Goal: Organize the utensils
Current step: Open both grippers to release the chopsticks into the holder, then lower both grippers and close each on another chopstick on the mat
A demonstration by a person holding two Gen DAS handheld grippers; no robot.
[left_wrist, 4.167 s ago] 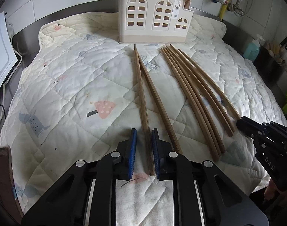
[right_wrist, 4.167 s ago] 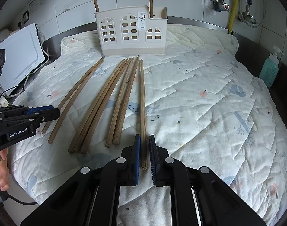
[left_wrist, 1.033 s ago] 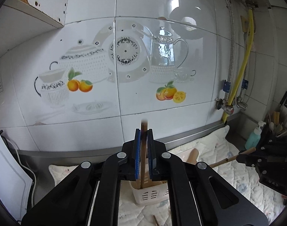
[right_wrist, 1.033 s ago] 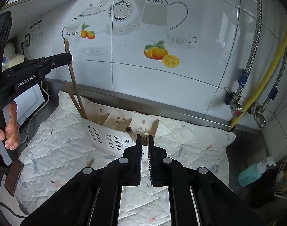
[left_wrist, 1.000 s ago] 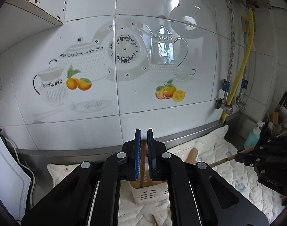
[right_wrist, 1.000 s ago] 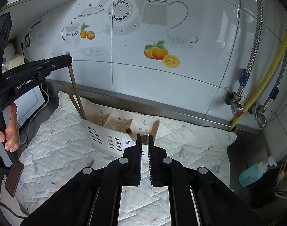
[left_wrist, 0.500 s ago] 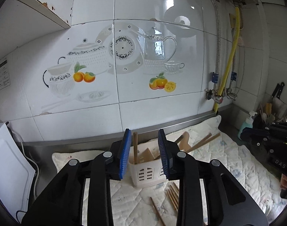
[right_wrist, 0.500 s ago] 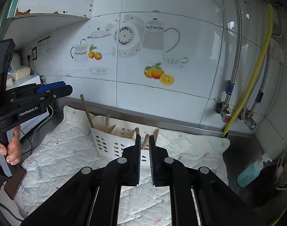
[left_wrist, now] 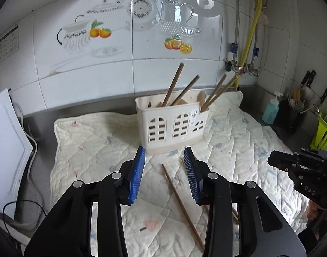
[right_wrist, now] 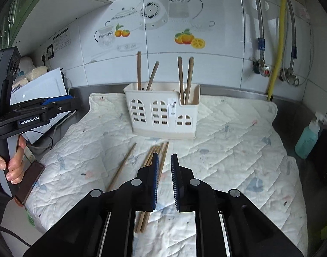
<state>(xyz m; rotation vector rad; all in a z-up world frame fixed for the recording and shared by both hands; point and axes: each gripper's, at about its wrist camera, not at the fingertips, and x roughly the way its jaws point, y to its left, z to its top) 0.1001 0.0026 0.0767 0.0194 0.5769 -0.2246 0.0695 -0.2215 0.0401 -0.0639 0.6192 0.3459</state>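
A cream utensil holder (left_wrist: 172,124) stands at the back of the quilted cloth (right_wrist: 227,150), with several wooden chopsticks (left_wrist: 174,85) leaning in it. My left gripper (left_wrist: 164,156) hovers in front of the holder, its jaws opening with nothing between them. One chopstick (left_wrist: 180,201) lies on the cloth below it. My right gripper (right_wrist: 164,158) hangs over a bundle of loose chopsticks (right_wrist: 163,150), its jaws slightly apart and empty. A lone chopstick (right_wrist: 122,167) lies to the left of the bundle. The holder (right_wrist: 161,113) stands beyond them.
A blue soap bottle (right_wrist: 309,139) stands at the right edge of the counter. A white board (left_wrist: 4,150) leans at the left. A dark pot of tools and knives (left_wrist: 292,115) sits by a green rack (left_wrist: 322,132). A hand grips the left handle beside a phone (right_wrist: 28,182).
Both grippers let their chopsticks go into the holder, then drew back and down from it. The left jaws spread wide and the right jaws parted a little.
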